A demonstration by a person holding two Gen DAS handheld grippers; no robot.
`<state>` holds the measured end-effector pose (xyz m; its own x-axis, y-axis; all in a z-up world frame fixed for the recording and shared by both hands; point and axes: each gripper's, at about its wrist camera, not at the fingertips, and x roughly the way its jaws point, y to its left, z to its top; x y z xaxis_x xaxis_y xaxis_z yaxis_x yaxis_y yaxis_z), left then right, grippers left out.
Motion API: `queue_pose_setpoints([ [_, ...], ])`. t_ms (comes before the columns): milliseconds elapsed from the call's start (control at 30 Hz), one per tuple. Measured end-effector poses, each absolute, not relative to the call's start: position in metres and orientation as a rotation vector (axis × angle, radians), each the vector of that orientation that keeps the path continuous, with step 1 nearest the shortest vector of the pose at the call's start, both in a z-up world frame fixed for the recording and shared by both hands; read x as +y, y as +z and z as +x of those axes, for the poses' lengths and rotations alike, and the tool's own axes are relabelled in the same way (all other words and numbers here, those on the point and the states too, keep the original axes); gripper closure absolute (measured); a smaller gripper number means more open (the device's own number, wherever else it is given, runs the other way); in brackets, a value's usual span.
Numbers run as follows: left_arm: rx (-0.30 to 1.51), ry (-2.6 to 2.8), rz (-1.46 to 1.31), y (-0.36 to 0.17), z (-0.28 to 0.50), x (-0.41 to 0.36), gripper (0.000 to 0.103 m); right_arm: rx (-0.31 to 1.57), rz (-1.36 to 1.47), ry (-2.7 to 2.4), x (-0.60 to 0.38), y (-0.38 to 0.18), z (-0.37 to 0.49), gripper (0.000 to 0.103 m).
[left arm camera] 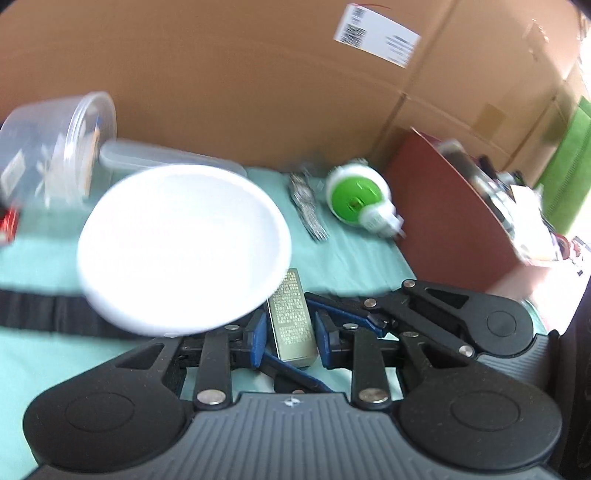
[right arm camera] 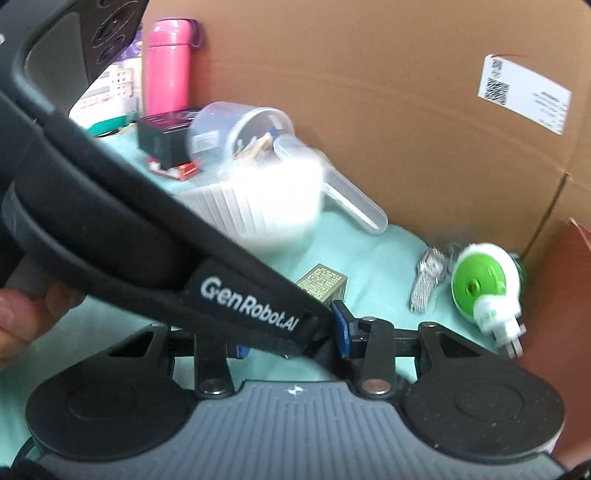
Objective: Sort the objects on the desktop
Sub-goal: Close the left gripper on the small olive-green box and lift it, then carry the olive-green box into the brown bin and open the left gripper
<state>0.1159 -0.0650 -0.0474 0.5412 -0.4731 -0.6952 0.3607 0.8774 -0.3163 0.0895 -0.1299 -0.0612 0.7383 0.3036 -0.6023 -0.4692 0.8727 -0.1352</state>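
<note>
Left gripper [left arm camera: 290,341] straddles box [left arm camera: 291,321] | bowl [left arm camera: 184,247] tilted | right gripper [right arm camera: 291,343] obscured

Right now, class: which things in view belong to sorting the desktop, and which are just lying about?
Likely for the job: gold box, white bowl, bundle of forks, green plug-in, clear tub.
Just lying about: cardboard carton, pink flask, shipping label.
</note>
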Motion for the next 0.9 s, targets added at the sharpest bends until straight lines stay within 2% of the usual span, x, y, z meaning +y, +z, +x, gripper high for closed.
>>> queue_pose_setpoints([
  [300,0.857,-0.520,-0.120,-0.053,0.055,-0.086,0.074,0.598,-0.246,0.385,-0.140,-0.063,0.011,0.061],
  [667,0.848,-0.508,-0.130,-0.052,0.036,-0.092,0.075,0.576,-0.222,0.344,-0.150,-0.063,-0.013,0.062],
  [900,0.773,-0.543,-0.095,-0.025,0.015,-0.108,0.075,0.502,-0.223,0.291,-0.162,-0.049,-0.026,0.062],
])
